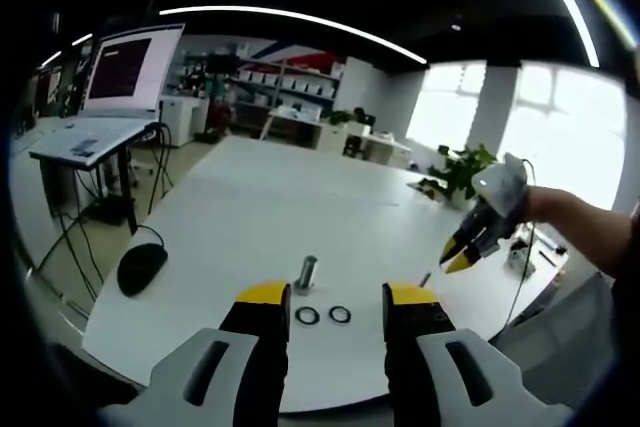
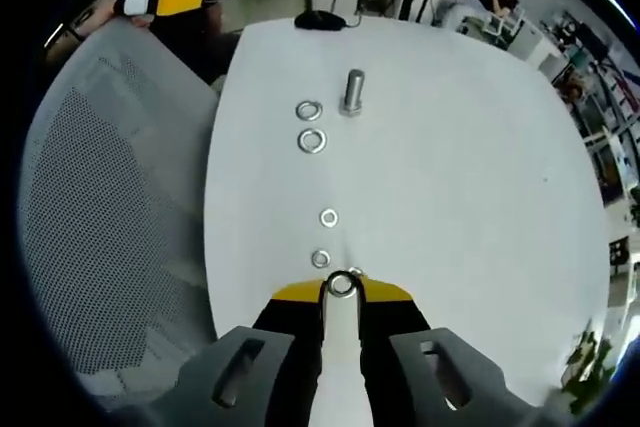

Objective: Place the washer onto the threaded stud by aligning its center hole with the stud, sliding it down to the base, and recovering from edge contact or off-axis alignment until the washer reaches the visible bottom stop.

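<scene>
Now the right hand-held gripper [image 2: 341,292] pinches a washer [image 2: 341,285], it seems.
Stud [image 2: 352,92] stands well ahead; left hand-held gripper [image 1: 337,299] gapes wide.

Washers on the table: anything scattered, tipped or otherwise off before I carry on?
Nothing stands out. The stud stands upright on the table, four loose washers lie flat near it, and the right gripper is shut on one washer.
</scene>
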Available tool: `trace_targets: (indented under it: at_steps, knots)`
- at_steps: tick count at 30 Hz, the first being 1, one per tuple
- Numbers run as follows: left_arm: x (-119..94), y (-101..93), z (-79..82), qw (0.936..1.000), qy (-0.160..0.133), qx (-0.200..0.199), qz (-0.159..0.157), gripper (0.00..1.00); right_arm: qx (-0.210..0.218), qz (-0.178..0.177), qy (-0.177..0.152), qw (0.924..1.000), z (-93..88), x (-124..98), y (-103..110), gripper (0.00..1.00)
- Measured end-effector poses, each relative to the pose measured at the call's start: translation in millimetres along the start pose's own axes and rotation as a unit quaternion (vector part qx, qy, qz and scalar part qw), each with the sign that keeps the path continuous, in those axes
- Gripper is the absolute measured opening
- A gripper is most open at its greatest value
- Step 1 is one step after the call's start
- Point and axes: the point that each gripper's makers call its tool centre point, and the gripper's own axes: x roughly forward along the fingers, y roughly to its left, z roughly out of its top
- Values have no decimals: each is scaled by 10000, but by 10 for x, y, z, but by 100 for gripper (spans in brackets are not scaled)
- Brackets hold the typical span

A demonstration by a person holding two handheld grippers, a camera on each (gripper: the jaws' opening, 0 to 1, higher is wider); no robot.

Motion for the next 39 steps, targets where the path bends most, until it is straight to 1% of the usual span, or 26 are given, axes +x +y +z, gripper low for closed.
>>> trace_targets:
  at_steps: [11, 17, 20, 26, 31, 39]
  knots:
    - [1, 4, 2, 10000, 1, -7, 8, 35, -227, -170, 5, 9996, -5, 68, -99, 13]
    - [1, 5, 0, 10000, 6, -1, 6, 35, -156, -131, 25, 9998, -60, 155, -79, 13]
    - [1, 5, 0, 10000, 4, -4, 6, 35, -110, -229, -21, 9997, -73, 167, -103, 13]
    - [2, 5, -3, 10000, 9, 0, 1, 35, -27, -282, -35, 9996, -109, 195, -123, 13]
    - [2, 4, -2, 10000, 5, -5, 2, 35, 3, -285, -56, 9996, -105, 242, -121, 13]
    - [2, 3, 2, 10000, -4, -9, 1, 35, -21, -248, 3, 9997, -113, 285, -123, 13]
